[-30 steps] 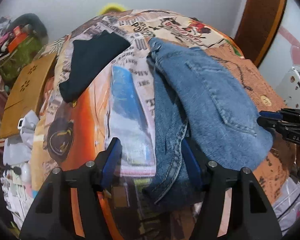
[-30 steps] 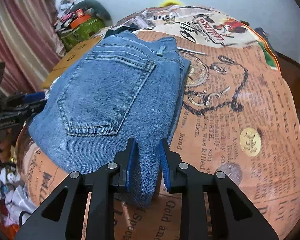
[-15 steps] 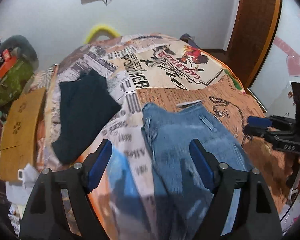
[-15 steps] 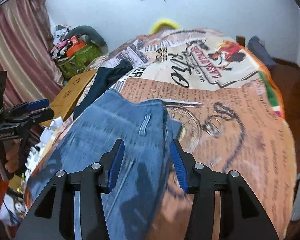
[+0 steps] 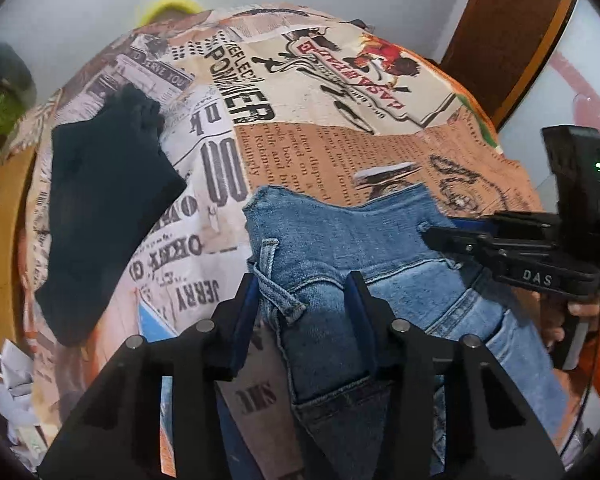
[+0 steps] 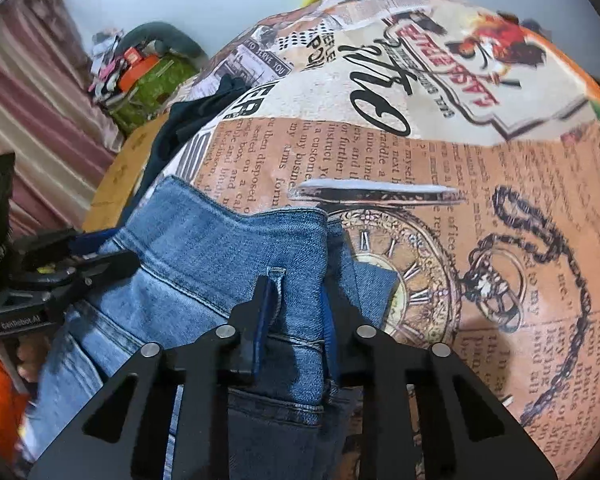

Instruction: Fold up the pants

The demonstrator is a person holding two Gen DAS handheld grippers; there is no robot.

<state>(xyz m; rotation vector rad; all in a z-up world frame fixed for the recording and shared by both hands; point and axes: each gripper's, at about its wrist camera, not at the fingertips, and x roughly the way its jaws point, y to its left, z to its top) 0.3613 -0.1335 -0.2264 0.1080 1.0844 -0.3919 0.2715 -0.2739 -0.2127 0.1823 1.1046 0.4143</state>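
Folded blue jeans [image 5: 340, 240] lie on a bed with a newspaper-print cover [image 5: 300, 80], waistband toward the far side. My left gripper [image 5: 302, 292] is open, its jaws astride the left waistband corner and a belt loop. My right gripper [image 6: 296, 312] is open, its jaws astride the right waistband corner of the jeans [image 6: 220, 248] by a belt loop. The right gripper also shows in the left wrist view [image 5: 512, 240] at the right edge of the jeans. The left gripper shows in the right wrist view [image 6: 72, 264].
A dark folded garment [image 5: 104, 200] lies left of the jeans on the bed. A wooden board [image 5: 0, 240] and a green cluttered bag [image 6: 148, 80] stand off the bed's left side. A brown door [image 5: 512, 32] is at the back right.
Both grippers left the near end of the folded jeans, lifted, opened wider and came down at the waistband corners on the far end.
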